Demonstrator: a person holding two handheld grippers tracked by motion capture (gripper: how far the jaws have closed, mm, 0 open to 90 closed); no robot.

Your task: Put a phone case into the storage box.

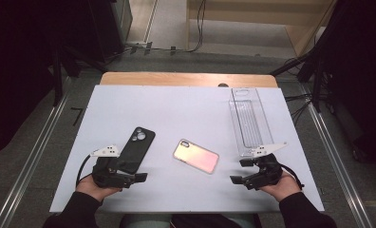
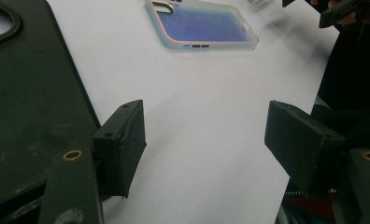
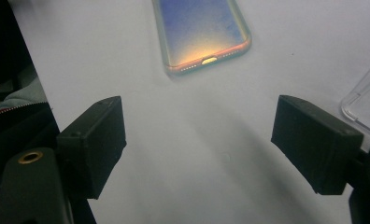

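Nothing is grasped yet: both tongs, left (image 1: 129, 176) and right (image 1: 240, 171), gape empty; the phone (image 1: 196, 156) lies untouched at twelve o'clock between them.

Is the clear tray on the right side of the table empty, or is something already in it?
Empty. In the high view the clear tray shows only its own ribbed bottom. The iridescent phone case and the black phone case both lie outside it on the table.
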